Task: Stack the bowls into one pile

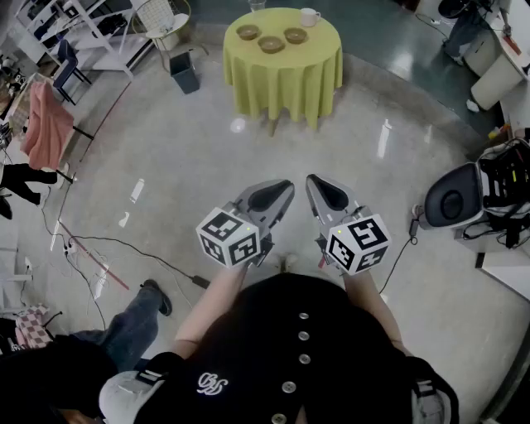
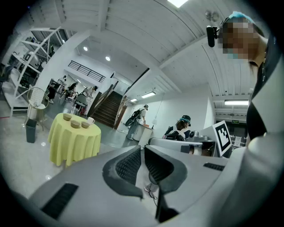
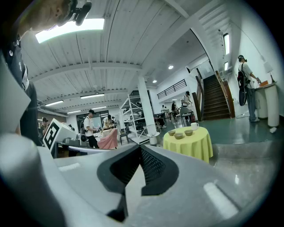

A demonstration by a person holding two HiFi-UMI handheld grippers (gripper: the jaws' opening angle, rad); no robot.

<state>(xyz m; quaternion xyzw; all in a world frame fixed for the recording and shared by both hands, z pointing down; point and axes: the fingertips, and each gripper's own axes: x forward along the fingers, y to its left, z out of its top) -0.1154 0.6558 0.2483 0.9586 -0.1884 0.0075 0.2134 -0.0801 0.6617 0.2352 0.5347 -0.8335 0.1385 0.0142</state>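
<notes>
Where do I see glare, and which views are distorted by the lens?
Head view: white glare patches on the shiny floor, edges bent. Left gripper view: strong fisheye, dark round border, curved lines on ceiling. Right gripper view: same fisheye; the ceiling lamp is blown out white.

My left gripper [image 1: 286, 189] and right gripper [image 1: 313, 180] are grey, with black cross-hatched pads [image 2: 128, 166] and cubes [image 1: 229, 237] patterned in black-and-white squares. Ahead: a yellow-green tablecloth [image 1: 283, 66], brown bowls [image 1: 271, 44], a white mug [image 1: 309, 16].
</notes>
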